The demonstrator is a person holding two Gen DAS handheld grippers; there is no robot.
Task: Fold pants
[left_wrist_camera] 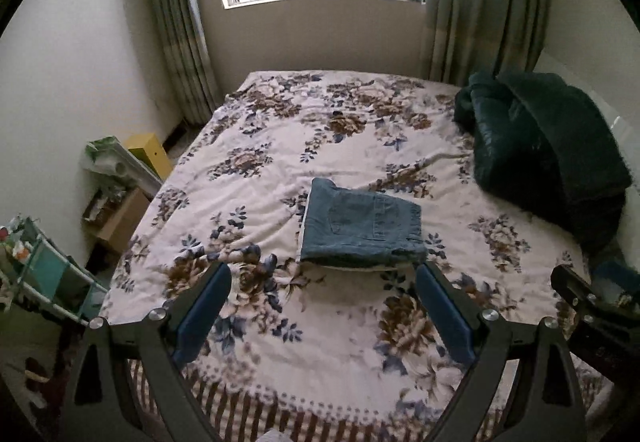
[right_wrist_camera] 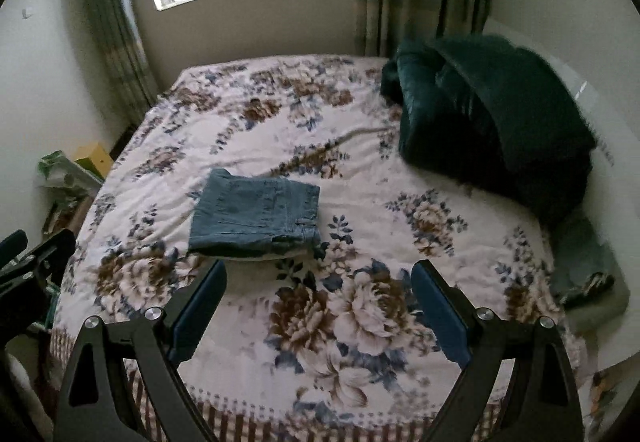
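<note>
A pair of blue jeans [left_wrist_camera: 362, 228] lies folded into a compact rectangle in the middle of the floral bedspread [left_wrist_camera: 280, 145]. It also shows in the right wrist view [right_wrist_camera: 256, 217]. My left gripper [left_wrist_camera: 323, 282] is open and empty, just in front of the jeans' near edge. My right gripper [right_wrist_camera: 319, 282] is open and empty, in front of and to the right of the jeans. The right gripper's body shows at the left wrist view's right edge [left_wrist_camera: 580, 302].
A dark green blanket [left_wrist_camera: 548, 153] is piled at the bed's right side. Curtains [left_wrist_camera: 176, 21] flank a window on the far wall. Boxes [left_wrist_camera: 120, 217] and a teal rack [left_wrist_camera: 48, 274] stand on the floor left of the bed.
</note>
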